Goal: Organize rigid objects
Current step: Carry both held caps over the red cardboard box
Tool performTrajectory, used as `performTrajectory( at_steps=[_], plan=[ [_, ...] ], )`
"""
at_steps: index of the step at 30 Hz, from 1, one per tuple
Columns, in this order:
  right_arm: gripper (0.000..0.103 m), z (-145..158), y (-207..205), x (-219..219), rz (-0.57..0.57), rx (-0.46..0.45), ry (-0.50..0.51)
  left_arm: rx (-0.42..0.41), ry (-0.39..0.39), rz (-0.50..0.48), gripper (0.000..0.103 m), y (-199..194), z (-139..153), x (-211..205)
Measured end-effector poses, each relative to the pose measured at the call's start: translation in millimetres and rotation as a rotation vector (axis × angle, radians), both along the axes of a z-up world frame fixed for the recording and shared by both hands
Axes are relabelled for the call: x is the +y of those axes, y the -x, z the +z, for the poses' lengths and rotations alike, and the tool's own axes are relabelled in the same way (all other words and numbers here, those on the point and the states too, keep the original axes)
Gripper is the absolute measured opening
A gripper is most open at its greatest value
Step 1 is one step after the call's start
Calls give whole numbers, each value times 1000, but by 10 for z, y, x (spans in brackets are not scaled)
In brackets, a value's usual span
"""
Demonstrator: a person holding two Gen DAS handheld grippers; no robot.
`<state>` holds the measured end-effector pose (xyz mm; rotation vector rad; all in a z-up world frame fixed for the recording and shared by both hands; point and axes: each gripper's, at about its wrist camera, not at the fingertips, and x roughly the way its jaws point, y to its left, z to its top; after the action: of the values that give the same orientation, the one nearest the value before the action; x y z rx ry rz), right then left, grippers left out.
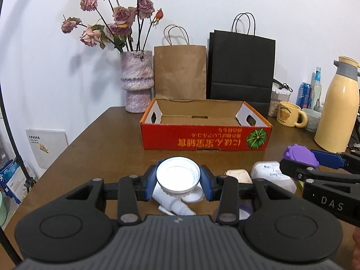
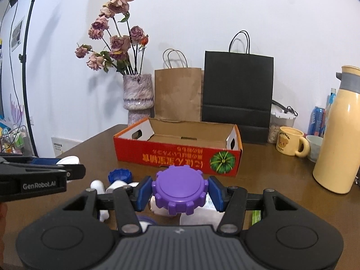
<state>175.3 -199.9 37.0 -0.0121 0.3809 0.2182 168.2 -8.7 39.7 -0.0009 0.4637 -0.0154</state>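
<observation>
Nearest us, our left gripper [image 1: 178, 180] pinches a white lid [image 1: 178, 175] between its blue pads, the lid's hollow side facing us, held above the brown table [image 1: 108, 148]. Our right gripper [image 2: 178, 191] is clamped on a purple knobbed lid [image 2: 178, 193], flat top toward us. Under both lie small white containers [image 1: 173, 204], and a blue cap [image 2: 120, 175] sits just left of the purple lid's pads. Farther on, an open red cardboard box [image 1: 204, 138] stands on the table, nothing showing inside it. Behind it, against the wall, stand a vase of dried roses [image 1: 136, 81], a brown paper bag [image 1: 180, 69] and a black one [image 1: 241, 67]. At the right are a yellow mug [image 1: 290, 113] and a cream flask [image 1: 339, 105].
</observation>
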Motion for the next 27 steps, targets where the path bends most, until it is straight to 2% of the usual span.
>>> performTrajectory(
  at_steps=[27],
  plan=[
    [53, 226, -969, -67, -15, -9, -10, -33, 14, 13, 42, -921, 271, -129]
  ],
)
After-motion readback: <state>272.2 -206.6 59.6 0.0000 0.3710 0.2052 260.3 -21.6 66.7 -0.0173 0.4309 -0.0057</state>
